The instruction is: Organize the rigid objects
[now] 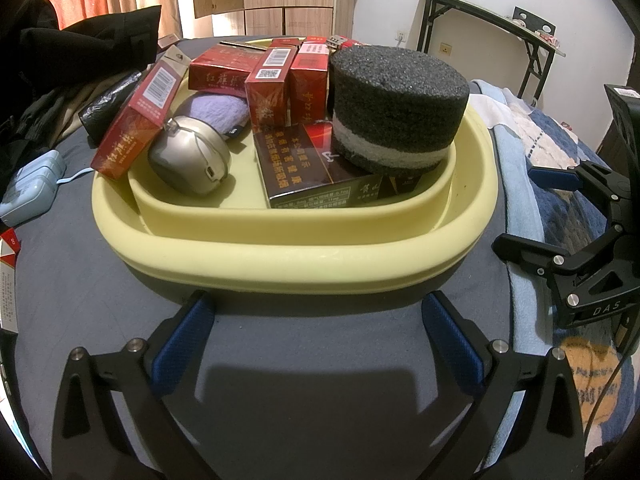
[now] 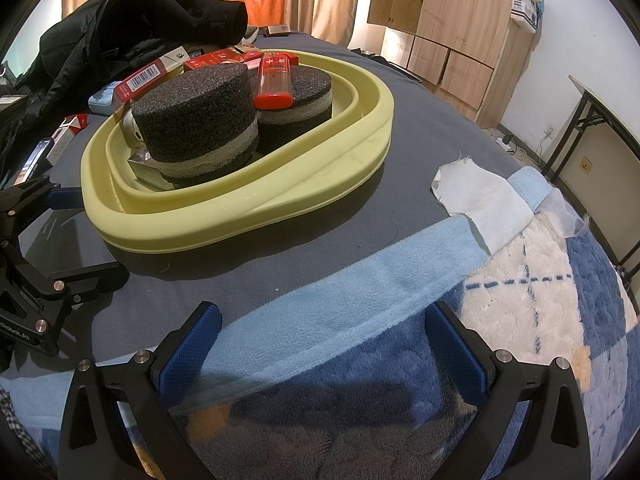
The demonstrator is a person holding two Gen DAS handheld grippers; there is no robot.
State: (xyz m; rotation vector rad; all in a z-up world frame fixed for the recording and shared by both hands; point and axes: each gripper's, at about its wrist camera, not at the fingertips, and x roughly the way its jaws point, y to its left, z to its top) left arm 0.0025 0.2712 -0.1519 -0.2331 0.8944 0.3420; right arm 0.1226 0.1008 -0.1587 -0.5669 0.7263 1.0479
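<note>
**Basin nearly full, a few strays left outside**

We judge the sorting mostly done. The pale yellow plastic basin (image 1: 280, 256) sits on the grey bedsheet (image 1: 320, 360) and already holds the two black foam cylinders with grey bands (image 2: 196, 120), several red cigarette cartons (image 1: 268, 88), a dark brown carton (image 1: 296, 160) lying flat under the nearer cylinder, a silver oval case (image 1: 188, 160) and a purple fuzzy item (image 1: 216, 108).

One red carton (image 1: 136, 120) leans on the basin's left rim, half out, and we think it may need settling inside. More red-and-white packs (image 2: 68, 128) and a pale blue box (image 1: 32, 188) lie outside on the sheet.

Both claws carry nothing: our left gripper (image 1: 316, 336) is spread wide just before the basin's near rim, our right gripper (image 2: 320, 344) equally spread above the blue-and-white fleece blanket (image 2: 520, 300).

The heap of black clothing (image 2: 140, 12) crowds the far-left strays, and the basin has little free room.
</note>
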